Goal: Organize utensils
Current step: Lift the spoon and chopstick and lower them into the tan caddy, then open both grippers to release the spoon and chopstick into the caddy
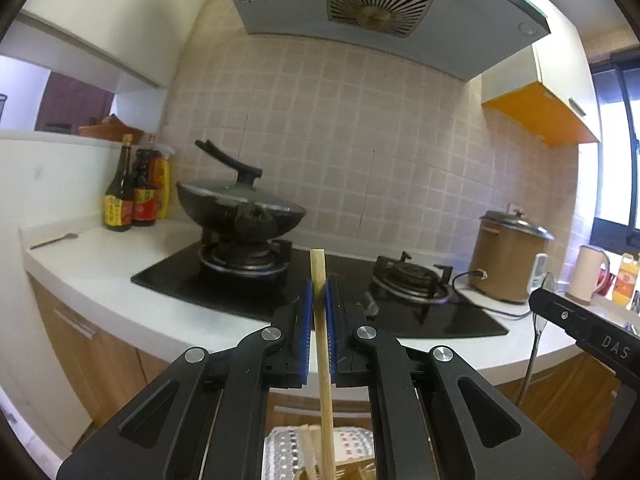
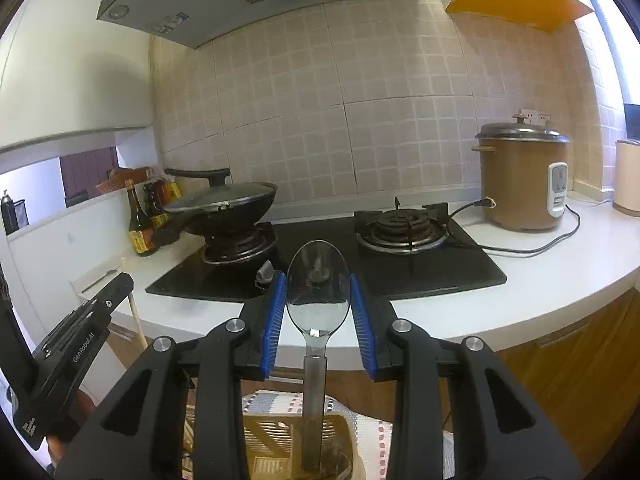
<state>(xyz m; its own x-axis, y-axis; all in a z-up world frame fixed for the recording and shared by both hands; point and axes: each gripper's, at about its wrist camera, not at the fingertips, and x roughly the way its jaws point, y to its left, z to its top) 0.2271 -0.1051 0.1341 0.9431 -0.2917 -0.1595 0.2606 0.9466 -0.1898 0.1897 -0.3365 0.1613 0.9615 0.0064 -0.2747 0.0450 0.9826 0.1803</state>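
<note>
My left gripper (image 1: 319, 304) is closed on an upright bamboo chopstick (image 1: 322, 344), its lower end reaching down among other chopsticks in the tan slotted holder (image 2: 276, 436) below. My right gripper (image 2: 318, 304) stands partly open around a clear plastic spoon (image 2: 318, 284), pads just beside the bowl; whether they touch I cannot tell. The spoon's handle stands in that holder. "DAS" shows on the right gripper, "GenRobot.AI" on the left.

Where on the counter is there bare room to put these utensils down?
Bare white counter lies between the stove and the rice cooker, though its cord trails there. Another patch sits left of the stove, before the sauce bottles. The cooktop itself is crowded by the wok.
</note>
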